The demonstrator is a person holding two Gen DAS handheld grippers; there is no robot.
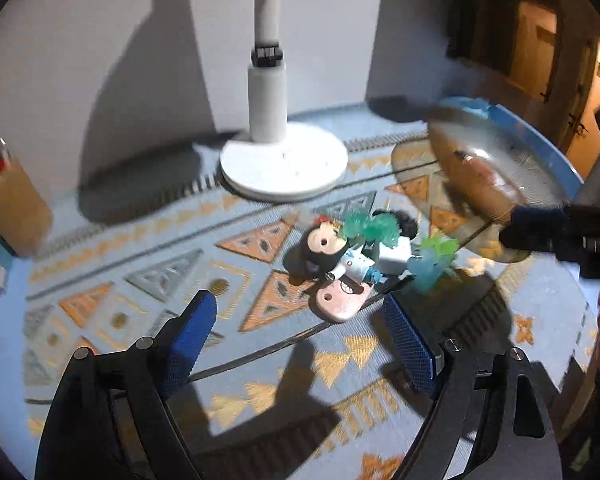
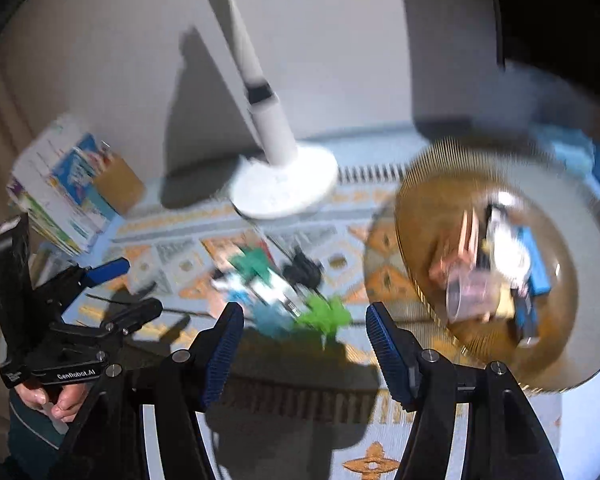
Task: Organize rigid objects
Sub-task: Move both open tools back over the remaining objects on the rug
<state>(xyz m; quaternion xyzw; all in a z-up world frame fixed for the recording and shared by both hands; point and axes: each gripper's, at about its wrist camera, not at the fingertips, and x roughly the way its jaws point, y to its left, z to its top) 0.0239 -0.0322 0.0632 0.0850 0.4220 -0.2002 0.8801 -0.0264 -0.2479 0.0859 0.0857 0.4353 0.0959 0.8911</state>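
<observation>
A heap of small toys lies mid-table on the patterned cloth (image 1: 140,280): a black mouse figure (image 1: 320,248), a green spiky piece (image 1: 364,228), a white block (image 1: 394,258), a pink flat piece (image 1: 338,302) and a pale green spiky piece (image 2: 324,314). My left gripper (image 1: 300,320) hovers just short of the heap, open, nothing between its blue pads. A ribbed amber glass bowl (image 2: 420,216) at the right holds several blurred small items. My right gripper (image 2: 304,344) is open and empty, pointing at the heap's near edge with the bowl to its right.
A white lamp base (image 1: 284,160) stands behind the toys against the wall. A brown pencil holder (image 1: 16,208) and a stack of books (image 2: 60,192) sit at the far left. Something blue (image 2: 572,152) lies behind the bowl. A hand (image 2: 48,396) holds the left gripper.
</observation>
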